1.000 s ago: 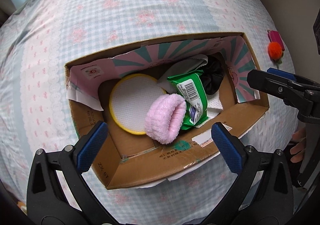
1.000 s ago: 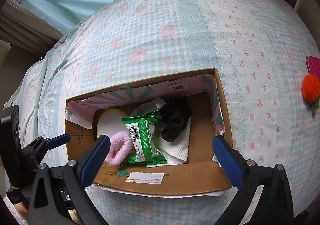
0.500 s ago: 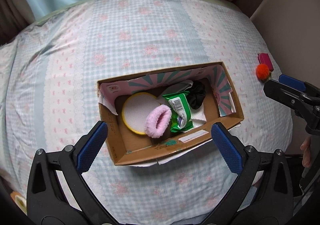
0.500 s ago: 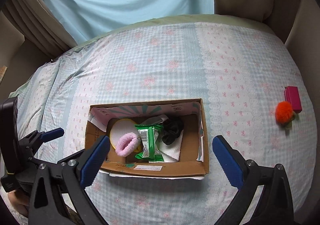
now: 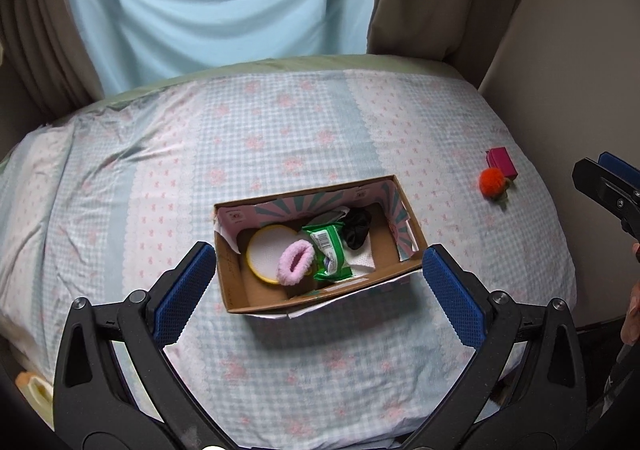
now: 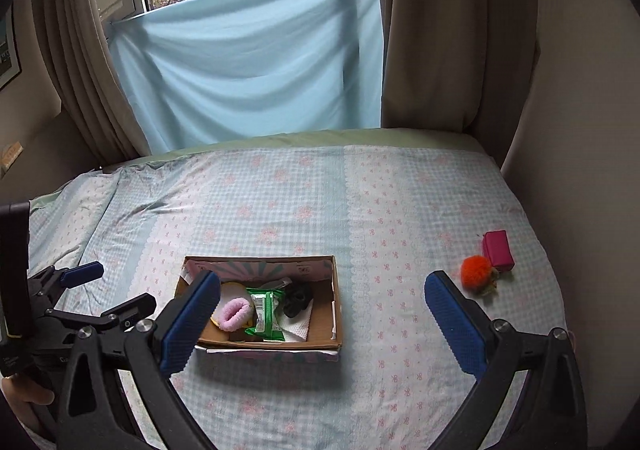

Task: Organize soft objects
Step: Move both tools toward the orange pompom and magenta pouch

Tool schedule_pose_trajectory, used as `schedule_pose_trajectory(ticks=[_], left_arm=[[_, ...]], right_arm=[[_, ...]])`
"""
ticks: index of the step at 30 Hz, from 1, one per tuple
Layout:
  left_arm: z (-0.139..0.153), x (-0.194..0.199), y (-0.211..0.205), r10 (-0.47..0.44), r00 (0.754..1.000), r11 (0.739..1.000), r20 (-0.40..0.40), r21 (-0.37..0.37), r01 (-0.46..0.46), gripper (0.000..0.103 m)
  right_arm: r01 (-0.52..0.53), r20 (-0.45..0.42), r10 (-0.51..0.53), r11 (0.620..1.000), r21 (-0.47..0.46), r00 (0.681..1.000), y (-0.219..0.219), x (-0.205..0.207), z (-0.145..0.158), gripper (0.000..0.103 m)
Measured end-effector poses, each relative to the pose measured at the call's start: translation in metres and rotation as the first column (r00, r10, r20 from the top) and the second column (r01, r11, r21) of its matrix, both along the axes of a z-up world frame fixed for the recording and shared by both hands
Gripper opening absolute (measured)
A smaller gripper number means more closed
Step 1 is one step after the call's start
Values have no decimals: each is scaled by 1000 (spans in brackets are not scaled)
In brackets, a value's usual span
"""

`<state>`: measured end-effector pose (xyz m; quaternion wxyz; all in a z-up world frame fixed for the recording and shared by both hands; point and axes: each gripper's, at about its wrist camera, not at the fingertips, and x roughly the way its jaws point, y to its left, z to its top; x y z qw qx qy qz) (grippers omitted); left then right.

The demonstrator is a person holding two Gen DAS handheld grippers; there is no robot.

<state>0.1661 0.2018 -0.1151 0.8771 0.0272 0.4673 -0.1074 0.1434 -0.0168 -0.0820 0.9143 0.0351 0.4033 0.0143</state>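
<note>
An open cardboard box (image 5: 236,282) (image 6: 338,314) lies on the bed. Inside it are a fluffy pink band (image 5: 295,262) (image 6: 235,309), a round yellow-rimmed pad (image 5: 266,254), a green wipes pack (image 5: 328,250) (image 6: 266,314), a black scrunchie (image 5: 356,230) (image 6: 297,298) and a white tissue (image 5: 362,260). An orange pompom (image 5: 492,181) (image 6: 476,269) and a magenta pouch (image 5: 502,161) (image 6: 498,248) sit on the sheet at the right. My left gripper (image 5: 318,294) hangs open, high over the box's near side. My right gripper (image 6: 320,324) is open too, raised above the bed with nothing held.
The bed carries a blue-and-pink checked sheet (image 5: 280,138) (image 6: 304,194). A light blue cloth (image 6: 248,62) and beige curtains (image 6: 428,30) hang behind it, under a window. A wall (image 5: 580,50) runs along the right side. A person's hand (image 5: 632,310) shows at the right edge.
Both grippers have pulled up and back from the box, so it looks much smaller and the curtains and window have come into view. Nothing in the box has moved.
</note>
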Motion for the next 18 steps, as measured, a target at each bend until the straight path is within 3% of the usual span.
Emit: schedule_pose_trajectory(ticks=[10, 18], left_arm=[[24, -21, -77, -41, 998, 999, 42, -30, 43, 103], [12, -10, -178, -51, 999, 996, 9, -69, 51, 103]], right_arm=[[93, 37, -94, 995, 26, 995, -88, -36, 23, 102], [126, 42, -126, 992, -4, 991, -193, -21, 22, 102]])
